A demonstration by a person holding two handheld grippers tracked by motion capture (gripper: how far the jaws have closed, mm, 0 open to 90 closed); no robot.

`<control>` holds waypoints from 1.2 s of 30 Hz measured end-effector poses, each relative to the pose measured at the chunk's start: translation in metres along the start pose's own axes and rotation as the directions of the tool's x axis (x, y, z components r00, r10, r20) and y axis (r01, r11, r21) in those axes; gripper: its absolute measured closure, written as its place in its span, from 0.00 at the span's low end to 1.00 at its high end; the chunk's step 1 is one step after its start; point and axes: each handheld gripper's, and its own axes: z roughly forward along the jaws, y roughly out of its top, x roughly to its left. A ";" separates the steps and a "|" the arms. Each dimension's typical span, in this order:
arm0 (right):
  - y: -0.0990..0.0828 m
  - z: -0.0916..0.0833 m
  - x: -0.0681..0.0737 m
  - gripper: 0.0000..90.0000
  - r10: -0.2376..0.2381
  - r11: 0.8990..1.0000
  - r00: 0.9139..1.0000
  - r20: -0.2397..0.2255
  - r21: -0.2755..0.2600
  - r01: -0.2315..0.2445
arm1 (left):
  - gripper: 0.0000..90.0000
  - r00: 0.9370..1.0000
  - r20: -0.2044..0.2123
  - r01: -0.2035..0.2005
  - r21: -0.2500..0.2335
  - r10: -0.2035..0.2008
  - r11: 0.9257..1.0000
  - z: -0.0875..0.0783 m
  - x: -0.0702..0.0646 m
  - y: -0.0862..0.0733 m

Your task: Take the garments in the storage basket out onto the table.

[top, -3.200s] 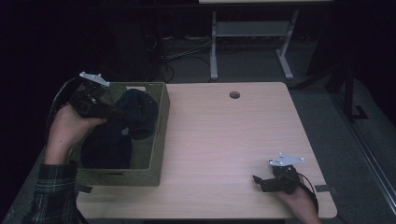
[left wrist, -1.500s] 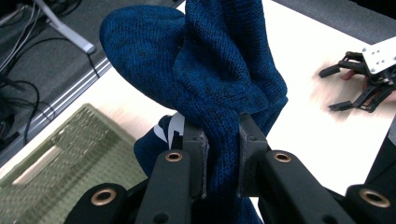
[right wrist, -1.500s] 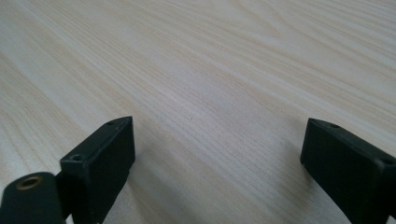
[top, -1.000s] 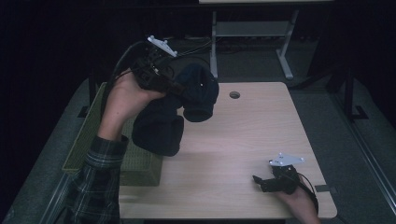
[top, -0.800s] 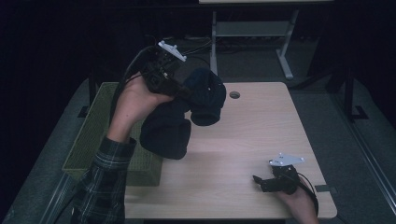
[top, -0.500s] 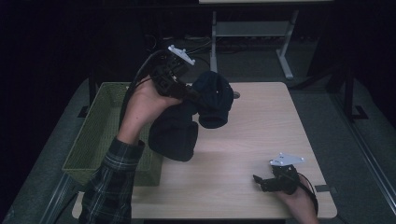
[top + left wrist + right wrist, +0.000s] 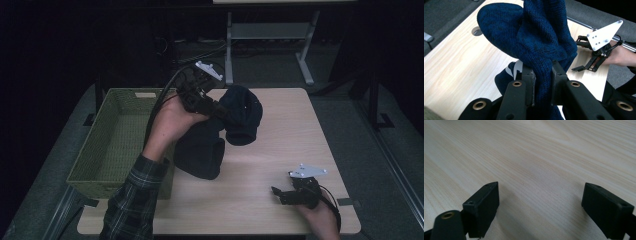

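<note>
A dark blue knitted garment [image 7: 220, 132] hangs bunched above the middle of the light wood table [image 7: 280, 150], its lower fold close to the surface. My left gripper [image 7: 220, 111] is shut on it; in the left gripper view the jaws pinch the blue knit [image 7: 541, 45] between them, my left gripper [image 7: 543, 82] pointing across the table. My right gripper [image 7: 278, 192] rests at the table's front right, held by a hand, open with nothing between its jaws. In the right gripper view my right gripper [image 7: 541, 202] stands wide over bare wood.
A green woven basket [image 7: 107, 145] stands at the table's left side. A round cable hole [image 7: 476, 31] sits in the tabletop near the far edge. A metal table frame [image 7: 270, 35] stands on the floor behind.
My left hand has carried the dark garment from the basket, then rightward and down over the table's middle. The right gripper has stayed in place.
</note>
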 end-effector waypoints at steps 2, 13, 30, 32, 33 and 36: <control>0.000 0.000 0.000 0.16 -0.001 1.000 1.000 -0.002 0.000 0.001 | 0.86 1.000 0.009 -0.003 0.005 0.003 1.000 0.005 -0.002 -0.001; 0.000 0.000 0.000 0.16 0.000 1.000 1.000 -0.003 0.001 0.000 | 0.86 0.999 0.042 -0.018 0.017 0.018 1.000 0.040 -0.013 -0.005; 0.000 0.000 -0.001 0.16 -0.004 1.000 1.000 -0.006 0.000 0.004 | 0.86 0.992 0.124 0.027 0.003 -0.027 1.000 0.095 -0.024 -0.014; 0.000 0.000 -0.001 0.16 -0.006 1.000 1.000 -0.007 0.001 0.006 | 0.86 0.991 0.127 0.032 0.013 -0.033 0.999 0.101 -0.023 -0.017; 0.000 0.000 -0.001 0.16 -0.006 1.000 1.000 -0.009 -0.001 0.006 | 0.86 0.991 0.130 0.037 0.018 -0.039 0.999 0.107 -0.021 -0.020; 0.000 0.000 -0.001 0.16 -0.006 1.000 1.000 -0.010 -0.001 0.006 | 0.86 0.990 0.133 0.046 0.025 -0.049 0.999 0.113 -0.018 -0.025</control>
